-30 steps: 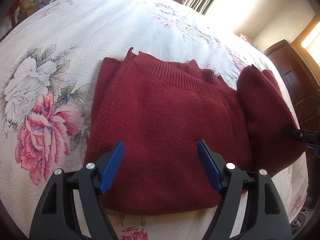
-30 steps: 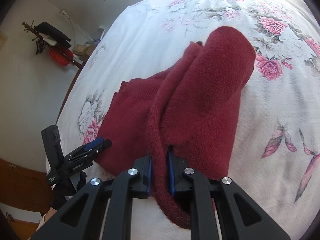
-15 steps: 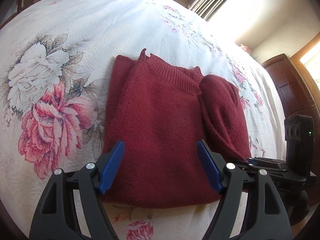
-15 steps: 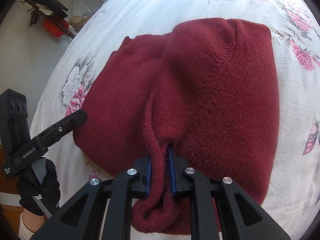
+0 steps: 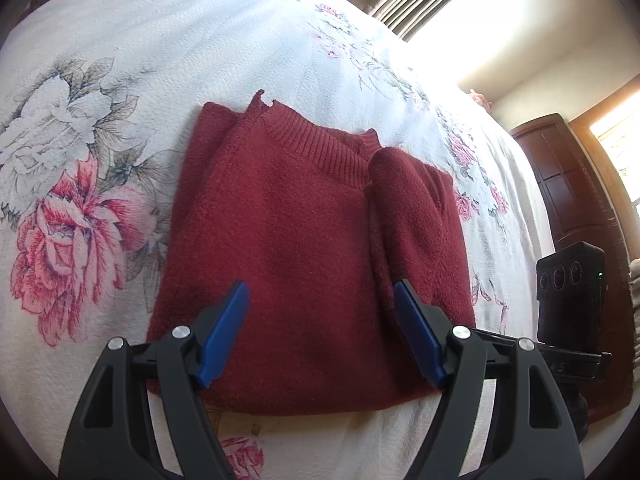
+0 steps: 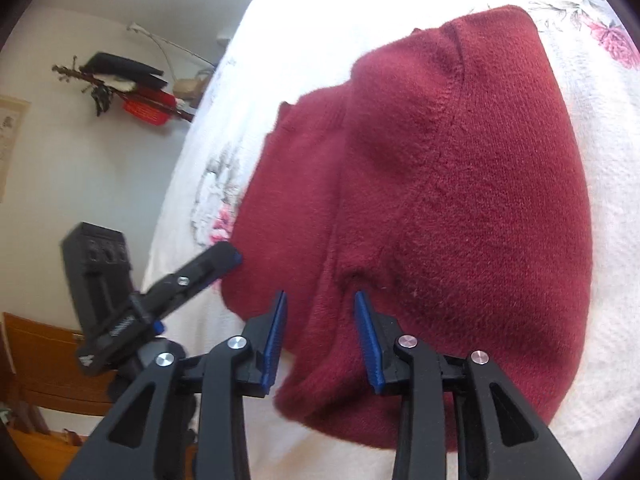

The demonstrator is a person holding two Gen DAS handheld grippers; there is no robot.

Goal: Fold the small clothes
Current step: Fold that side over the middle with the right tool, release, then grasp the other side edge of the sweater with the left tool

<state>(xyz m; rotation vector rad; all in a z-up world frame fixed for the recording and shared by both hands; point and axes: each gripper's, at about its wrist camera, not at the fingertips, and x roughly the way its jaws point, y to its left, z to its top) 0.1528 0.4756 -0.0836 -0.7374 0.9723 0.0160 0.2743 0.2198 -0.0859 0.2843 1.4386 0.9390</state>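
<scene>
The right claw [image 6: 320,336], shut on the sleeve half a second ago, now stands narrowly open and empty. The left claw [image 5: 320,336] hovers wide, empty. The sweater [image 5: 296,256] lies near the bed's [image 5: 168,40] front edge, sleeve folded in; next fold can start.

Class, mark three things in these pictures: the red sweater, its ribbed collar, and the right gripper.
red sweater [image 5: 288,240], left wrist view, flat middle of the body.
ribbed collar [image 5: 316,144], left wrist view, middle of the ribbing.
right gripper [image 6: 320,320], right wrist view, midway between the open fingertips.
</scene>
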